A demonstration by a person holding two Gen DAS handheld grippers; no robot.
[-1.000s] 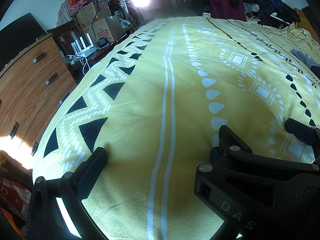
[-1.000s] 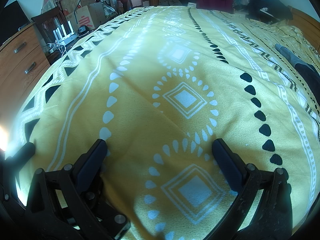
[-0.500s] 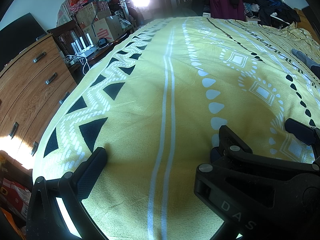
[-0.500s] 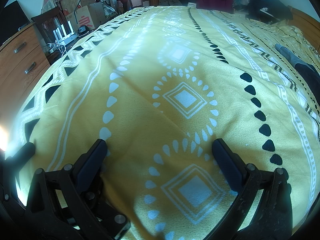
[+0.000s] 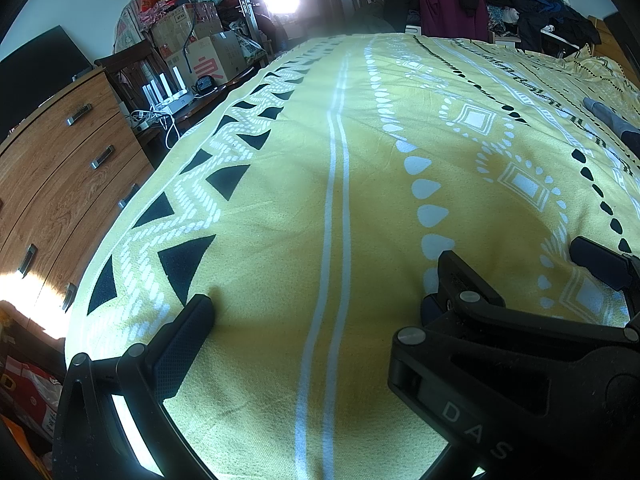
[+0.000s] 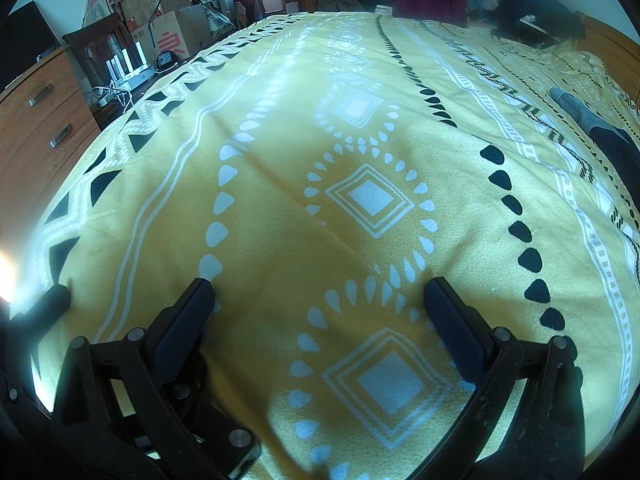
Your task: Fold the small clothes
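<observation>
A small grey and dark piece of clothing (image 6: 592, 120) lies far off on the right side of the bed, near the edge of what can be seen. It looks like a sock, but it is hard to tell. It is well apart from both grippers and nothing touches it.

The right gripper (image 6: 318, 300) sits low over the yellow blanket (image 6: 280, 160), with its two fingers wide apart and nothing between them but blanket. The left gripper (image 5: 324, 280) is just beside it, also low, fingers spread wide and holding nothing.

The blanket has white diamonds, white drops and black triangles. A brown wooden dresser (image 5: 60, 168) stands on the left. Cardboard boxes (image 5: 204, 56) are stacked behind it. A heap of clothes (image 5: 500, 4) sits past the far end of the bed.
</observation>
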